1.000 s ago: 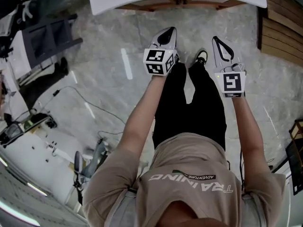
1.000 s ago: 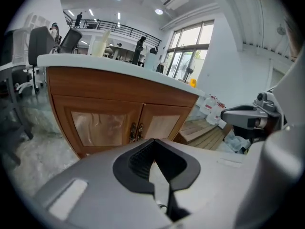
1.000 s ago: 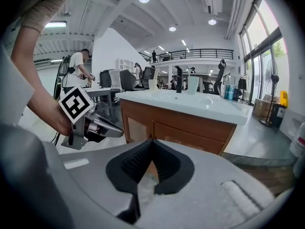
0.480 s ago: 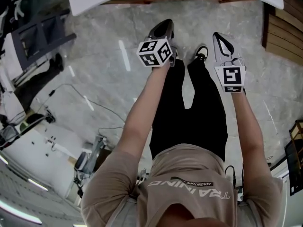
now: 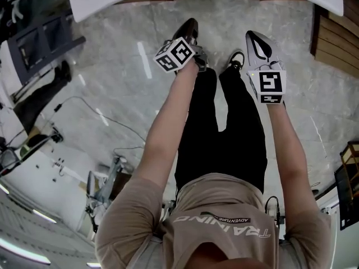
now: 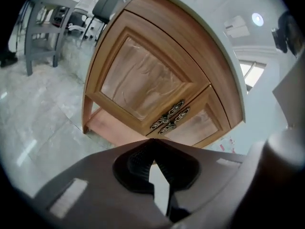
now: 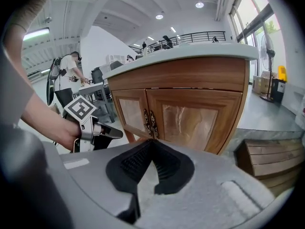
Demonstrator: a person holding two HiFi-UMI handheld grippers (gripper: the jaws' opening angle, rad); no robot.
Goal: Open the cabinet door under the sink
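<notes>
- step in hand: the approach, by my reading. the cabinet (image 7: pixel 190 75) stands just ahead under its white counter (image 5: pixel 112 1), both doors shut. neither gripper touches it.
- left gripper (image 6: pixel 152 144): jaws clenched together on nothing, aimed at the pair of handles (image 6: pixel 167 119) where the doors meet.
- right gripper (image 7: pixel 151 143): also clenched and empty, level with the handles (image 7: pixel 149 123). the left gripper (image 7: pixel 116 134) shows to its left, short of the left door (image 7: pixel 129 114).
- next move, as i judge it: part one pair of jaws, close on a handle, then pull outward along the door's swing. i cannot tell which door is meant.
- around: a wooden crate (image 7: pixel 271 159) on the floor to the right, apart from the cabinet. a grey desk (image 6: pixel 45 6) far left. cables on the floor (image 5: pixel 106 128) to the left.
- in the way: nothing between grippers and handles. the person's feet near the cabinet front may crowd the swing.
</notes>
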